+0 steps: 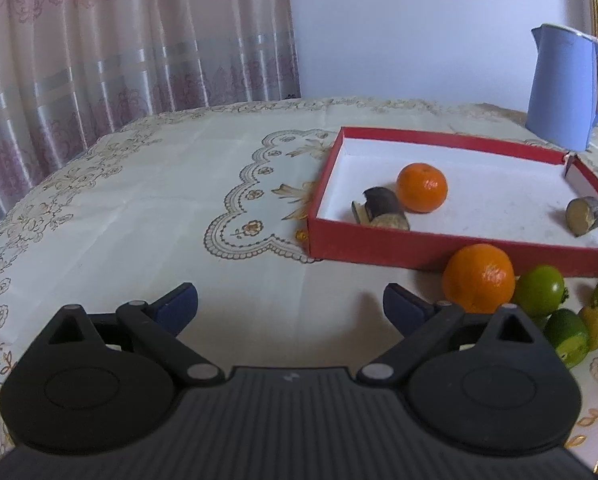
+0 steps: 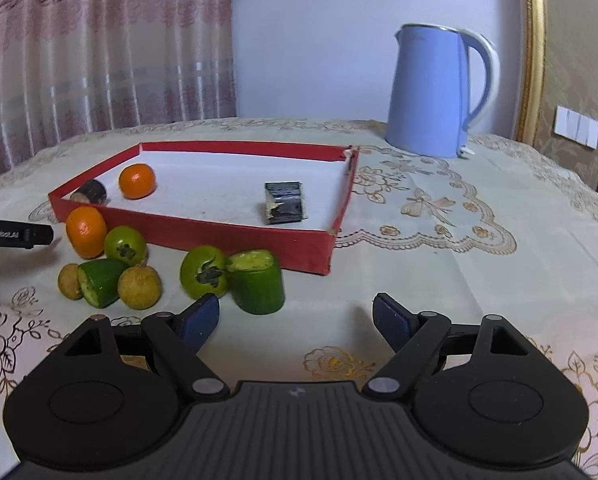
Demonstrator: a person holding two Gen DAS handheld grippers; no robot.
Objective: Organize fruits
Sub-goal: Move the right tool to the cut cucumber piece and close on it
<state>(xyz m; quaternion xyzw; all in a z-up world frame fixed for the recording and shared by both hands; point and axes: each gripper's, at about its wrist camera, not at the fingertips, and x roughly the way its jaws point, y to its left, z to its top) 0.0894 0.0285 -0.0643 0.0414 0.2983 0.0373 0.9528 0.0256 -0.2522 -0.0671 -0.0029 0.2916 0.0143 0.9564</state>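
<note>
A red box [image 2: 235, 231] with a white floor [image 1: 487, 192] holds an orange [image 1: 422, 187] [image 2: 137, 181] and two dark sugarcane pieces [image 1: 381, 208] [image 2: 285, 202]. In front of the box lie another orange [image 1: 478, 283] [image 2: 86, 232], green tomatoes [image 2: 203, 271] [image 2: 125, 245], cut cucumber pieces [image 2: 257, 282] [image 2: 101, 282] and small yellow-brown fruits [image 2: 139, 287]. My left gripper [image 1: 290, 307] is open and empty, left of the loose orange; it shows at the left edge of the right wrist view [image 2: 17, 233]. My right gripper [image 2: 295, 322] is open and empty, just before the larger cucumber piece.
A blue kettle [image 2: 435, 92] [image 1: 565, 88] stands behind the box at the back right. An embroidered cream tablecloth [image 1: 139, 216] covers the table. A pink curtain [image 1: 99, 48] hangs behind the table's far left edge.
</note>
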